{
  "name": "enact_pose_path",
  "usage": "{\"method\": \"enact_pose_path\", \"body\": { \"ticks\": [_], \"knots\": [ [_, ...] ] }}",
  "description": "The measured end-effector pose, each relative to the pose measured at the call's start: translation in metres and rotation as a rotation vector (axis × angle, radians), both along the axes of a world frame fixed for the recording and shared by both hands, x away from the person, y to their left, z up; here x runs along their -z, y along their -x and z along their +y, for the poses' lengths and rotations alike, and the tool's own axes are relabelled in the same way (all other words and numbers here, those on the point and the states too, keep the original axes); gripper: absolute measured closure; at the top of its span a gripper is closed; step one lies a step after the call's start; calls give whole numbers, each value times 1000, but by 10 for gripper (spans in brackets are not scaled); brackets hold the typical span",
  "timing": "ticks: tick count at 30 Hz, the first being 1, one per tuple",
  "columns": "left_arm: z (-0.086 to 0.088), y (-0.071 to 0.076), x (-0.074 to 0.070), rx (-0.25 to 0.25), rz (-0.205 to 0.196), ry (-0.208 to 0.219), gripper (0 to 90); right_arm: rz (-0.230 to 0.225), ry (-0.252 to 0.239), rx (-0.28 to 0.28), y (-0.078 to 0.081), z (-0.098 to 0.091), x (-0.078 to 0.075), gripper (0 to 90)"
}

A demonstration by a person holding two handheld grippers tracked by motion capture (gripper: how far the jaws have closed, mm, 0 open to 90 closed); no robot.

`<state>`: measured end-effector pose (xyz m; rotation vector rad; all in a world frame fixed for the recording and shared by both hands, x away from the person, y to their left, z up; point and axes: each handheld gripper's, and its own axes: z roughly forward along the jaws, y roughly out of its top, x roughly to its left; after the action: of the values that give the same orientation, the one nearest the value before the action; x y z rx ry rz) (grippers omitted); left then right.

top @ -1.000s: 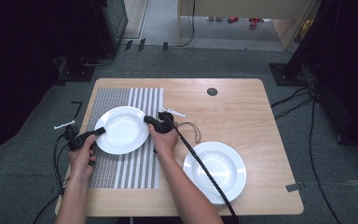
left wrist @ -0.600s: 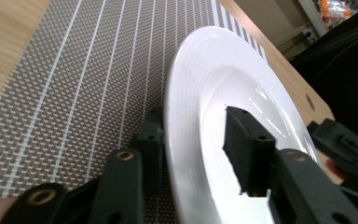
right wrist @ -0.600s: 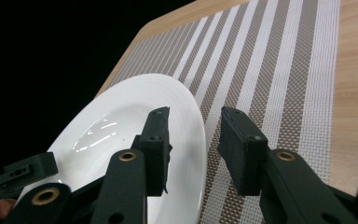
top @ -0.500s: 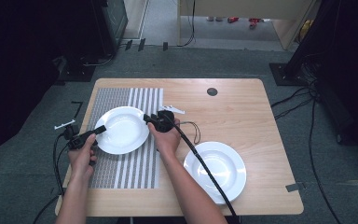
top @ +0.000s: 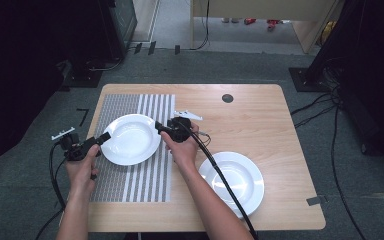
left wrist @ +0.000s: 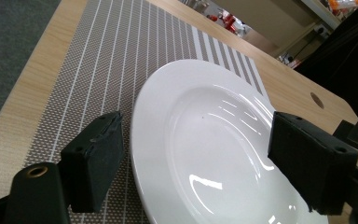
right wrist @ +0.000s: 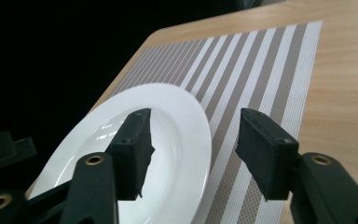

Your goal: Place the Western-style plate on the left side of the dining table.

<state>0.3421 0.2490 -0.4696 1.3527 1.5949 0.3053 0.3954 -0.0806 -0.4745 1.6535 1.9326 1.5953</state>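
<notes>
Left gripper point(top: 100, 138) jaws wide apart, straddling the left rim of the white plate point(top: 130, 139), gripping nothing. Right gripper point(top: 161, 128) likewise agape over its right rim. Plate lies flat on the striped placemat point(top: 130, 180); near edge cut off in both gripper views. Second plate point(top: 231, 179) partly hidden by cable.

Two white plates: one point(top: 131, 139) on mat, other point(top: 231, 176) on bare wood. One striped placemat point(top: 137, 172). Two grippers: left gripper point(top: 102, 137), right gripper point(top: 158, 125).

Plate point(left wrist: 214, 154) glossy white ceramic; placemat point(left wrist: 107, 70) matt woven mesh; surface point(top: 260, 125) smooth light wood; gripper pads point(right wrist: 265, 154) matt black foam.
</notes>
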Motion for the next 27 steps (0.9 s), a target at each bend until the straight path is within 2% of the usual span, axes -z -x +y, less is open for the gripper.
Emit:
{"method": "enact_pose_path", "body": {
  "ticks": [2, 4, 6, 7, 8, 10, 12, 19, 27],
  "knots": [
    [-2, 4, -3, 1, -7, -14, 169, 10, -2, -20, 3, -3, -4, 415],
    [-5, 9, -6, 3, -19, -27, 146, -6, 32, -34, 7, -5, -8, 389],
    [-8, 14, -9, 4, -27, -46, 137, -22, 34, -54, 12, -8, -13, 366],
    [-9, 16, -10, -1, -30, -63, 136, -29, 28, -62, 14, -10, -15, 340],
    [-11, 18, -11, -2, -31, -88, 136, -46, 46, -90, 16, -12, -17, 302],
    [-15, 23, -13, -8, -30, -134, 132, -68, 62, -102, 21, -14, -21, 301],
    [-17, 28, -13, -4, -34, -147, 129, -73, 67, -115, 25, -17, -23, 294],
    [-22, 50, -11, 6, -51, -206, 122, -79, 73, -119, 36, -32, -31, 279],
    [-23, 68, -3, -14, -39, -255, 123, -75, 83, -111, 47, -51, -31, 271]
  ]
}}
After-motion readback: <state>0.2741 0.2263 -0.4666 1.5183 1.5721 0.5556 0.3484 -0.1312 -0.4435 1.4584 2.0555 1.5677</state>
